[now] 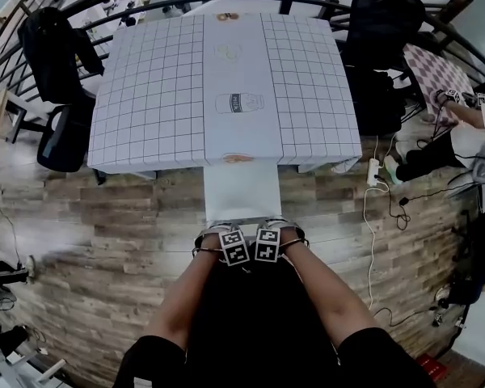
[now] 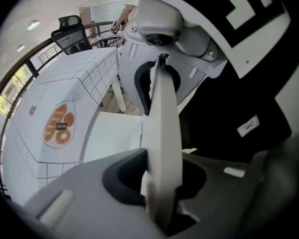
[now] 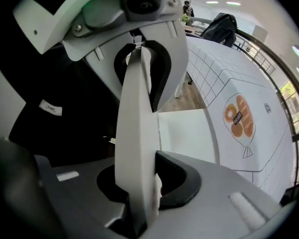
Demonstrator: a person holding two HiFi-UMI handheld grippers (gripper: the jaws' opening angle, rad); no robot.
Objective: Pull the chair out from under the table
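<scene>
Between the person and the square table under a white, black-gridded cloth (image 1: 145,95) stands the white chair (image 1: 242,188). Its flat seat runs straight away from the person, and its far end meets the table's near edge. The left gripper (image 1: 224,229) and the right gripper (image 1: 275,226) point down, side by side and nearly touching, at the middle of the chair's thin white backrest (image 2: 162,123). Each has its jaws part-way closed on that top edge, and the slab fills the gap in both gripper views (image 3: 134,123). The backrest's long axis lies left to right, across the line of pull. Both hands are equally near, so an even draw straight back toward the person, away from the table, should keep the chair from slewing.
</scene>
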